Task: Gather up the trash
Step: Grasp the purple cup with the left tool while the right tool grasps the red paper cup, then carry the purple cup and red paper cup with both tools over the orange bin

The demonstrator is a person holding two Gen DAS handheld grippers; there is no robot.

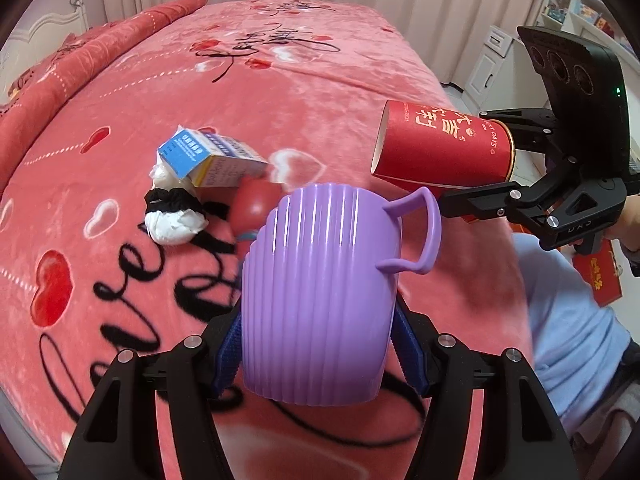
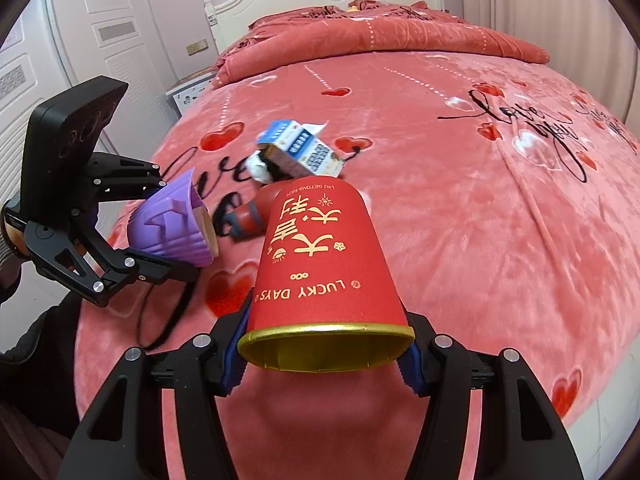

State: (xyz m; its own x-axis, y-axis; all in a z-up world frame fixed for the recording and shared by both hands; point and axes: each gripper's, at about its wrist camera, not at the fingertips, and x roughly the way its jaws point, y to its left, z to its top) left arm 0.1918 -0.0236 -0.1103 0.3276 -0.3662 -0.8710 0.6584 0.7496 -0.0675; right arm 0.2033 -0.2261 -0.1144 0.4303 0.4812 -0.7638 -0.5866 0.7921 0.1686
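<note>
My left gripper (image 1: 316,352) is shut on a ribbed purple cup (image 1: 320,292) with a handle, held above the bed; it also shows in the right wrist view (image 2: 176,228). My right gripper (image 2: 324,360) is shut on a red paper cup (image 2: 324,264) with gold print, held on its side; it also shows in the left wrist view (image 1: 444,148). On the pink blanket lie a blue-and-white carton (image 1: 212,158), crumpled white tissue with black fabric (image 1: 174,216), and a red object (image 1: 254,204) partly hidden behind the purple cup.
The bed (image 2: 480,220) has a pink blanket with hearts and black lettering, and a folded red quilt (image 2: 380,40) by the white headboard. Curtains hang behind. White cabinets and shelves (image 1: 496,64) stand at the right. A white door (image 2: 108,32) is left of the bed.
</note>
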